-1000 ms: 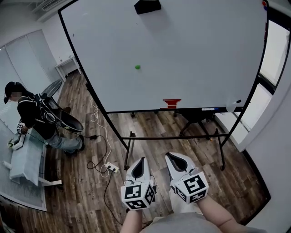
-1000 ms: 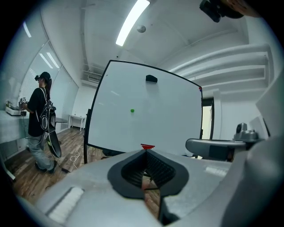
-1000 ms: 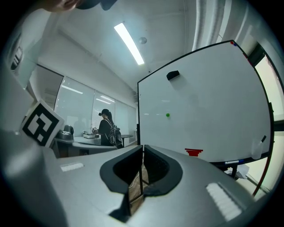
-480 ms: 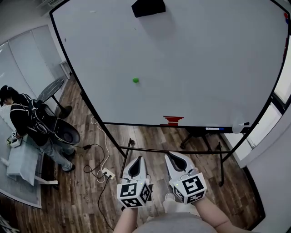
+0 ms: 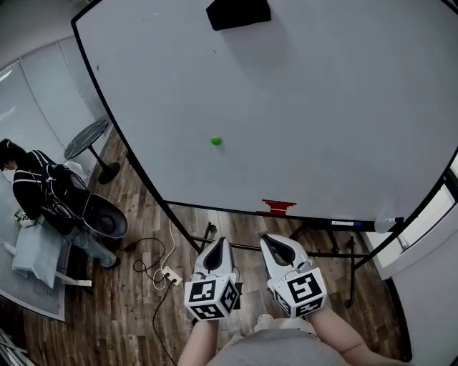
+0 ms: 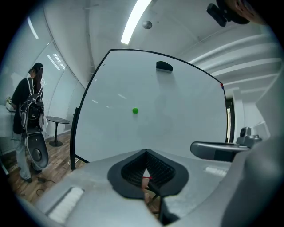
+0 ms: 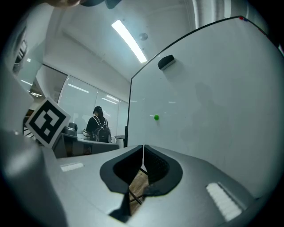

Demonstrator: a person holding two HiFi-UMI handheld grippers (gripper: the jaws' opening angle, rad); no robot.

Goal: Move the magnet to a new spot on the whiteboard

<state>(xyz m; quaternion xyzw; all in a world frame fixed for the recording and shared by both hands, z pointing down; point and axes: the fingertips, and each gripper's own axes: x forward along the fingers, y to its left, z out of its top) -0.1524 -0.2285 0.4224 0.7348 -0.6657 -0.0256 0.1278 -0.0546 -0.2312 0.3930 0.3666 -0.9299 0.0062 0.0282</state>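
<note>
- Green and round, the magnet (image 5: pixel 216 141) is sitting on the whiteboard (image 5: pixel 336 107), left of centre in the head view. It is well below the black eraser (image 5: pixel 238 12) that is clinging near the board's top edge.
- Nothing is touching the magnet. In both gripper views it is showing as a small dot above the jaw tips, well apart from either claw.
- The left claw (image 5: pixel 220 244) is sitting closed and empty at the bottom of the head view, its jaws meeting tip to tip.
- The right claw (image 5: pixel 268 241) is hanging just beside it, likewise closed on nothing, with only a thin slit showing between its jaws.
- Both claws are pointing toward the board's lower edge, where a red item (image 5: pixel 278 206) and a marker (image 5: pixel 343 223) are resting on the tray (image 5: pixel 315 219).
- Judging by this, the task is standing at its reach step: the magnet is not yet gripped.
- The next move is calling for one claw to open, rise toward the upper left of the frame and bracket the magnet's sides squarely. The left one is looking the nearer choice.
- The magnet is probably going to cling to the board, so a firm pinch and a clean pull off the surface are looking wise before setting it on a bare patch elsewhere.
- A person (image 5: pixel 43 196) wearing a backpack is occupying the left edge of the frame, clear of the work.
</note>
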